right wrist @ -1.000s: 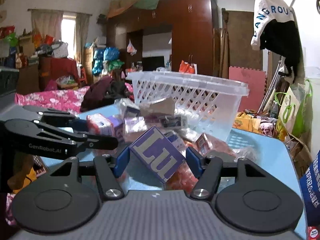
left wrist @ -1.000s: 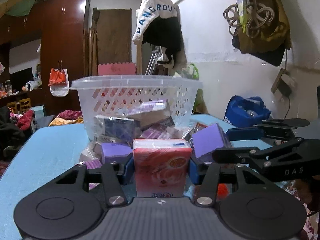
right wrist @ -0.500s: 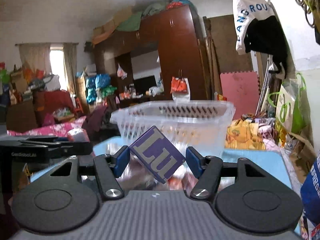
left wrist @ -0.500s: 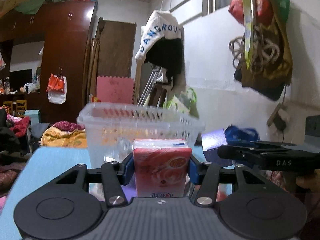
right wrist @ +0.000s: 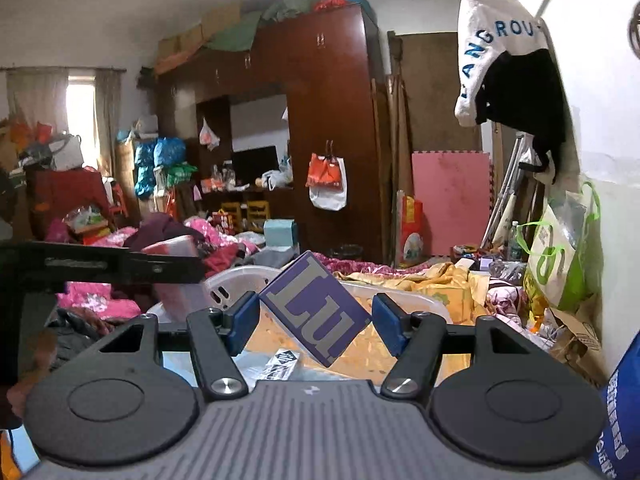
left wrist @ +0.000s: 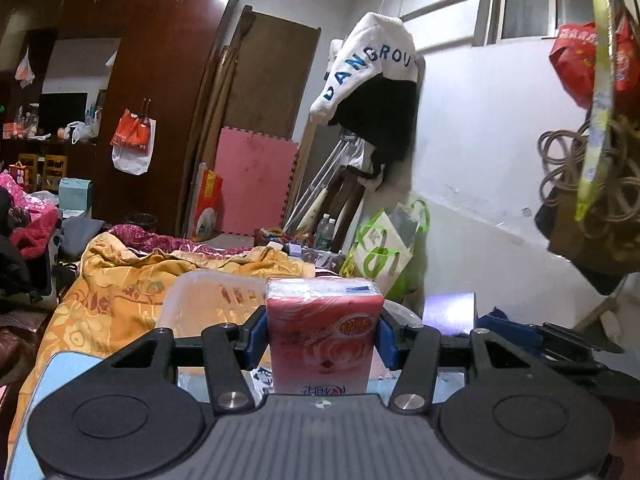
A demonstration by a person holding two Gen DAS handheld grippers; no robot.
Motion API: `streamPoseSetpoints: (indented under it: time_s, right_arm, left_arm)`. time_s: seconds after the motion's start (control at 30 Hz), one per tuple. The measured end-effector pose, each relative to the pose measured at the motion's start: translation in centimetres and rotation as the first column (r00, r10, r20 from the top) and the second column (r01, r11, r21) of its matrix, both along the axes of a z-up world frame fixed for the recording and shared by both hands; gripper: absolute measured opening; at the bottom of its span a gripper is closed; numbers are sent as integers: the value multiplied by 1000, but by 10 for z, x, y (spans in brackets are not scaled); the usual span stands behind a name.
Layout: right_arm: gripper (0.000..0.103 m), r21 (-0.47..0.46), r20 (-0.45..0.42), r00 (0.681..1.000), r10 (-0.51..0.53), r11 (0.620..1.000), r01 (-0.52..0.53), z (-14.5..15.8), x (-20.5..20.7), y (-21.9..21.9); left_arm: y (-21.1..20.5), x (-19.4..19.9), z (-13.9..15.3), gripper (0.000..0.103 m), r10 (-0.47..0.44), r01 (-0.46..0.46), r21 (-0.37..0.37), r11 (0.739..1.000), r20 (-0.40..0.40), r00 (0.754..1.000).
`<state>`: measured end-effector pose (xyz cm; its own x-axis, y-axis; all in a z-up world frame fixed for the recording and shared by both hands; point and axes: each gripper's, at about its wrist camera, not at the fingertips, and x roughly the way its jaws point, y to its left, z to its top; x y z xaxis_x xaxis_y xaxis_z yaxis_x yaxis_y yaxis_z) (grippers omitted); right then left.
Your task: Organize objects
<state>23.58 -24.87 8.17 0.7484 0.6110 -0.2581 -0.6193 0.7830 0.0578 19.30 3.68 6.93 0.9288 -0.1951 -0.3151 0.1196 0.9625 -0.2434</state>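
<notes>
Red tissue pack [left wrist: 323, 336] stands upright, pinched between the blue pads of your left hand-held gripper [left wrist: 322, 335], raised above the rim of the clear plastic basket [left wrist: 208, 292] in front of it. Your right hand-held gripper [right wrist: 316, 316] pinches a purple box [right wrist: 316, 314] tilted on one corner, also held over the basket [right wrist: 404, 300], with a small black-and-white packet [right wrist: 280, 362] lying below. In the left wrist view the purple box [left wrist: 450, 312] shows just right of the tissue pack. A white jacket [left wrist: 376, 64] hangs on the wall beyond.
</notes>
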Motion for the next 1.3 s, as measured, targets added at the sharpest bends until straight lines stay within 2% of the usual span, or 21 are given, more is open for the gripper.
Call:
streamPoseSetpoints:
  time_s: [0.03,0.1,0.17,0.27,0.37,0.5,0.57,0.67,0.77,0.93,1.0,1.13,1.3]
  right_arm:
    - [72,-10,-4,1000,4,1000,-4,-2,1,2]
    - [91,-6,2,1000,-4,1000,4,-7,-4,-1]
    - [102,32,10,1000,13,999,-13,-9,-15,-12]
    - [103,55,-14,999,42,998,-41,-12,-34,-32]
    - [103,34,-15,998,59,998,-59,-26,-61,-50]
    - [103,21,-35,997,71,997,-71,-67,-98,-73]
    - [103,48,-65,996,64,997,-61,-91,-111,-82]
    - [102,114,-108,992,60,992,-48,-104,-109,-92]
    - [92,75,-125,990,64,996,-55,-108,-102,-82]
    - [76,4,-166,980,105,994,-106,-116,-91,-57]
    - [50,-13,-176,979,106,994,-110,-120,-91,-52]
    - [49,-17,-150,986,78,996,-82,-120,-101,-60]
    - [49,22,-110,993,28,999,-26,-115,-111,-84]
  left_arm:
    - [-2,4,-3,70,9,-9,30,1000,5,1000]
    - [-1,4,-9,84,57,-57,53,997,0,998]
    - [6,-3,-11,85,49,-49,17,999,21,999]
    - [18,-21,-14,85,29,-28,-28,999,29,999]
    - [20,-60,-23,85,54,-54,8,999,46,997]
    - [5,-126,-53,85,35,-38,36,999,67,997]
    - [-15,-157,-71,88,-14,8,68,998,101,995]
    - [-56,-177,-95,89,-100,87,176,980,64,993]
    - [-82,-180,-109,89,-170,163,220,962,15,985]
    - [-80,-180,-121,89,-142,137,205,969,9,990]
    - [-81,-175,-123,89,-153,151,200,968,-6,988]
    - [-91,-177,-135,89,-175,175,213,961,-17,984]
    - [-111,-173,-147,89,-184,187,256,948,-37,982]
